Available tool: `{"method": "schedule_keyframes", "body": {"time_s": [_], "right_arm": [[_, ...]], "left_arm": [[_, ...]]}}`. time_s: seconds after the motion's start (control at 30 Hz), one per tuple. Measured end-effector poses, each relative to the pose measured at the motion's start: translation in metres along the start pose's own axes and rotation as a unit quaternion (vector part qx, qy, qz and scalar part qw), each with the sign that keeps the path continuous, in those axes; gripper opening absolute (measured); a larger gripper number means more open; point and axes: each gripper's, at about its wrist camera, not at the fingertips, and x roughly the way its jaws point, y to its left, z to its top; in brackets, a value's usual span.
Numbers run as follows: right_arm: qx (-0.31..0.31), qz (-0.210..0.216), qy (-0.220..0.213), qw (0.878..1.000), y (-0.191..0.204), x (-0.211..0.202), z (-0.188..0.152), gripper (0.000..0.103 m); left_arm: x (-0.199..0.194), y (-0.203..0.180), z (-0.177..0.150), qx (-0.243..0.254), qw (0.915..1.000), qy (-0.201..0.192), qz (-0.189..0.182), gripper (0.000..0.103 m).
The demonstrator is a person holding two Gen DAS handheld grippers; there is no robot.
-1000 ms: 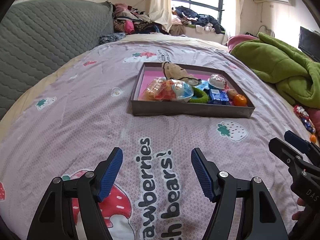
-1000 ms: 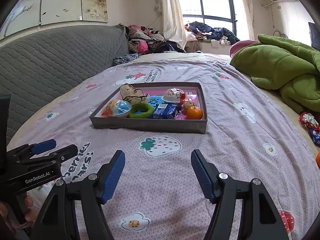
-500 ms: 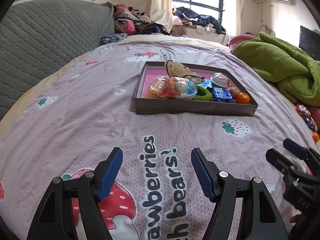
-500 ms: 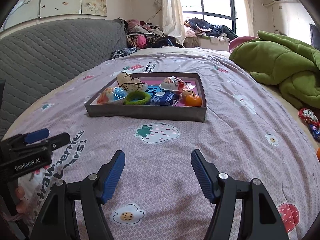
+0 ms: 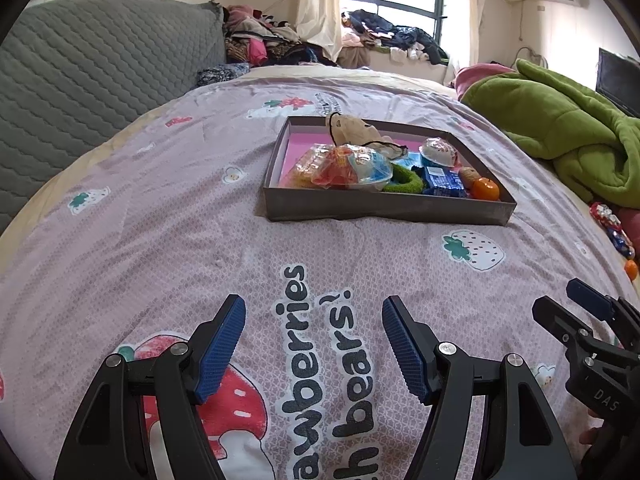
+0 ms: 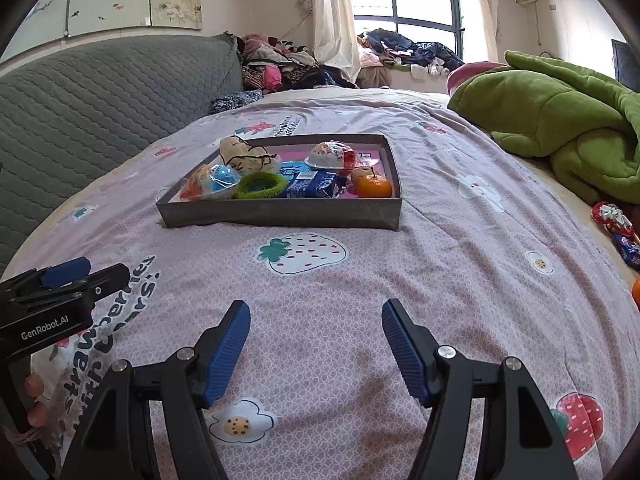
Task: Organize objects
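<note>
Lying well beyond spread fingers [image 6: 224, 356], tray [image 6: 280, 214]

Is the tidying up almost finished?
Mostly: the tray already holds snacks, a green ring and an orange. Both the left gripper and right gripper are open and empty. Wrapped candies still lie on the bedspread.

Left gripper [image 5: 313, 344]: jaws spread wide, nothing between them, blue pads [image 5: 221, 346] facing each other, pointing toward 12 o'clock, held low and level. Right gripper [image 6: 315, 346]: same pose, jaws wide apart, empty, aimed at 12 o'clock. Both side by side, apart; the right one shows at 4 o'clock in the left wrist view, the left one at 8 o'clock in the right wrist view. Fingertips of the person's left hand [image 6: 33, 400] are visible under that body.
</note>
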Motion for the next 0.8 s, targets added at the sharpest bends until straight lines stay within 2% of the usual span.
{"method": "schedule_keyframes", "body": {"time_s": [0.17, 0.8], "right_arm": [[-0.001, -0.001, 0.003, 1.0, 0.0002, 0.0008, -0.0009, 0.068], [-0.003, -0.004, 0.016, 1.0, 0.0, 0.0069, -0.0034, 0.068]], "left_arm": [[0.0021, -0.0014, -0.002, 0.006, 0.9999, 0.001, 0.011, 0.072], [0.0008, -0.0029, -0.0032, 0.013, 0.9999, -0.005, 0.009, 0.072]]}}
